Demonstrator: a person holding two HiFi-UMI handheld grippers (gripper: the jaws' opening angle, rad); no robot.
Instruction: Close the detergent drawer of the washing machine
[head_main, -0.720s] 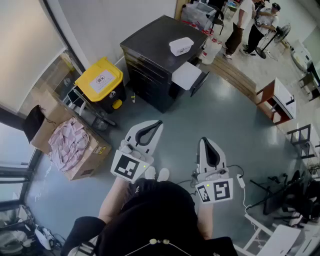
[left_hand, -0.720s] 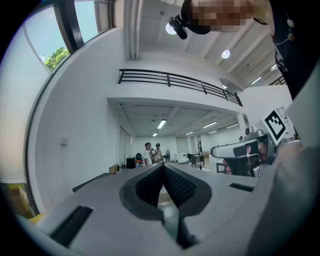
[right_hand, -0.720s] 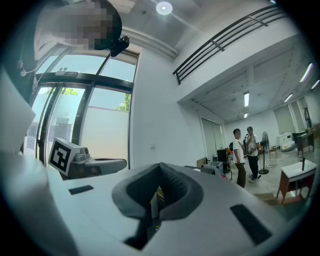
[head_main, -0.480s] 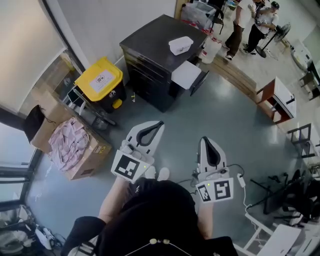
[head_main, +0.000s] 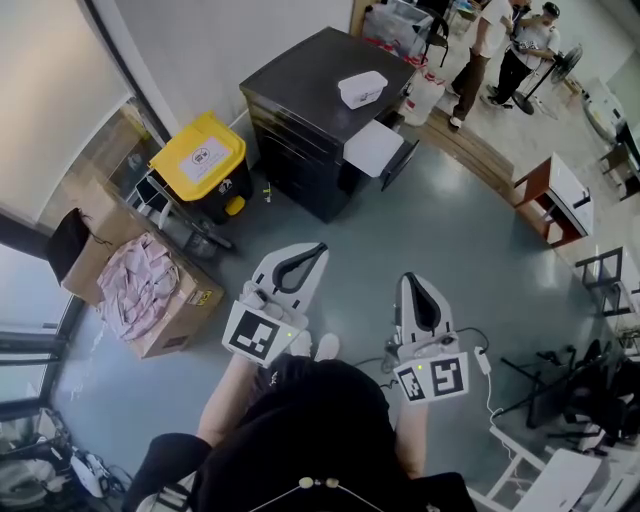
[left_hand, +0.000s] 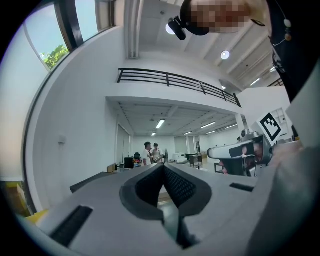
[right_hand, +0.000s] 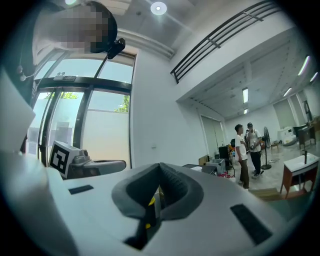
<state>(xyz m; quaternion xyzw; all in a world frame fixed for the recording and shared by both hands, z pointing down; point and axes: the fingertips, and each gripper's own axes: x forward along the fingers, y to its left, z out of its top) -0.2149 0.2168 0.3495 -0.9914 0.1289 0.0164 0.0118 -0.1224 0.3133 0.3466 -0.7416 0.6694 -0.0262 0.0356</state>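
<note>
Detergent drawer (head_main: 372, 150) jutting open from the front of the black washing machine (head_main: 300, 90), across the floor and well apart from both grippers. Left gripper (head_main: 312, 250) and right gripper (head_main: 412, 283), jaws pressed together on nothing, held level and aimed toward the machine, probably in readiness for a closed-jaw push. One drawer, one machine, two grippers, one white tub (head_main: 362, 90) on the machine's top.

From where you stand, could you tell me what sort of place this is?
Probably an open lab or workshop hall: a black washing machine on grey floor, people by a pedestal fan, a mezzanine railing overhead.
</note>
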